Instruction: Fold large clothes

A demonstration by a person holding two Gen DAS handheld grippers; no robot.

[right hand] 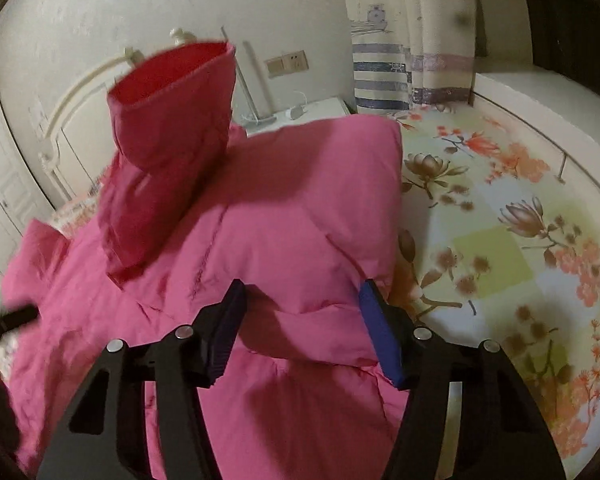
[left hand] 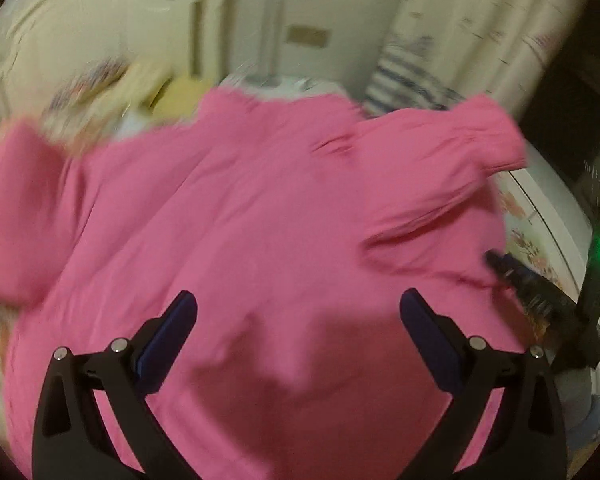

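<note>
Left view: the pink coat [left hand: 240, 200] lies spread on the bed, right under the wide-open, empty left gripper [left hand: 298, 304].

Right view: the right gripper [right hand: 300, 292] is open around a puffy fold, maybe touching it. The sleeve [right hand: 172, 128] sticks up, left.

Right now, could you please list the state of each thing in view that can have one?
pink jacket: spread on the bed, partly folded, sleeve lying over the body.
hood: standing up, opening showing.
left gripper: open, above the jacket, holding nothing.
right gripper: open, a puffy fold between the jaws, not clamped.
floral sheet: flat.
</note>
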